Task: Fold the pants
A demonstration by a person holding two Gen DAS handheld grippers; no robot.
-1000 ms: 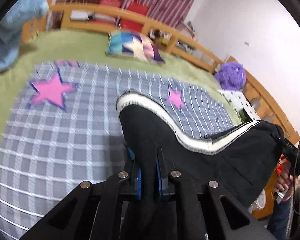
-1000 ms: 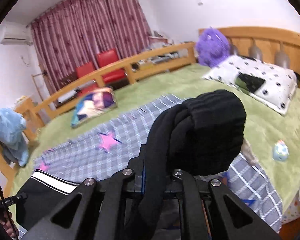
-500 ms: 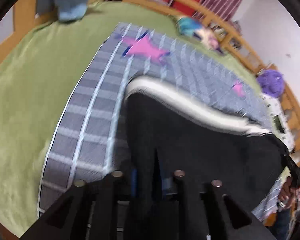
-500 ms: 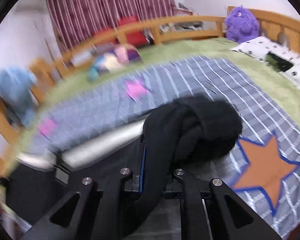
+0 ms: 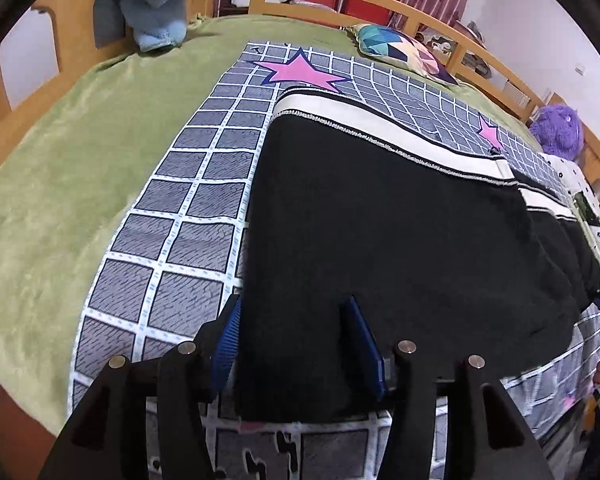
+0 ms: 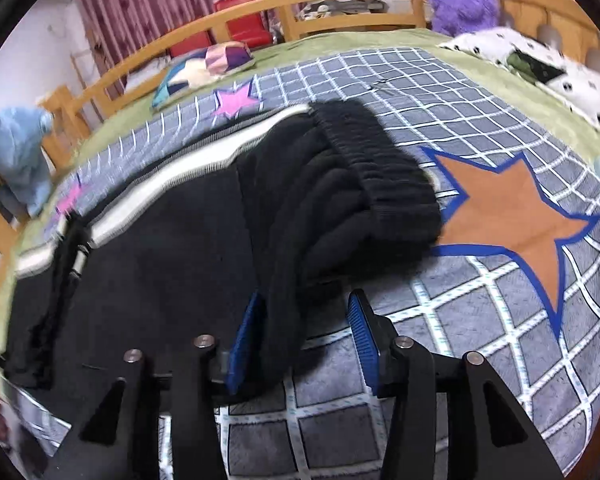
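Note:
Black pants (image 5: 400, 220) with a white side stripe lie spread flat on the grey checked blanket (image 5: 188, 216). My left gripper (image 5: 296, 336) is open, its blue pads either side of the pants' near edge. In the right wrist view the pants (image 6: 172, 240) end in a bunched ribbed waistband (image 6: 376, 168). My right gripper (image 6: 304, 332) is open around a fold of that black fabric, which lies against the left pad.
The blanket lies on a green bedspread (image 5: 60, 168) inside a wooden bed rail (image 5: 380, 0). A patchwork cushion (image 5: 400, 48), a blue garment (image 5: 160, 4), a purple plush toy (image 6: 464, 4) and a spotted pillow (image 6: 540, 72) sit around the edges.
Both grippers were shut on the pants and held them up. They came down to the bed, the pants now lie flat, and both grippers have opened.

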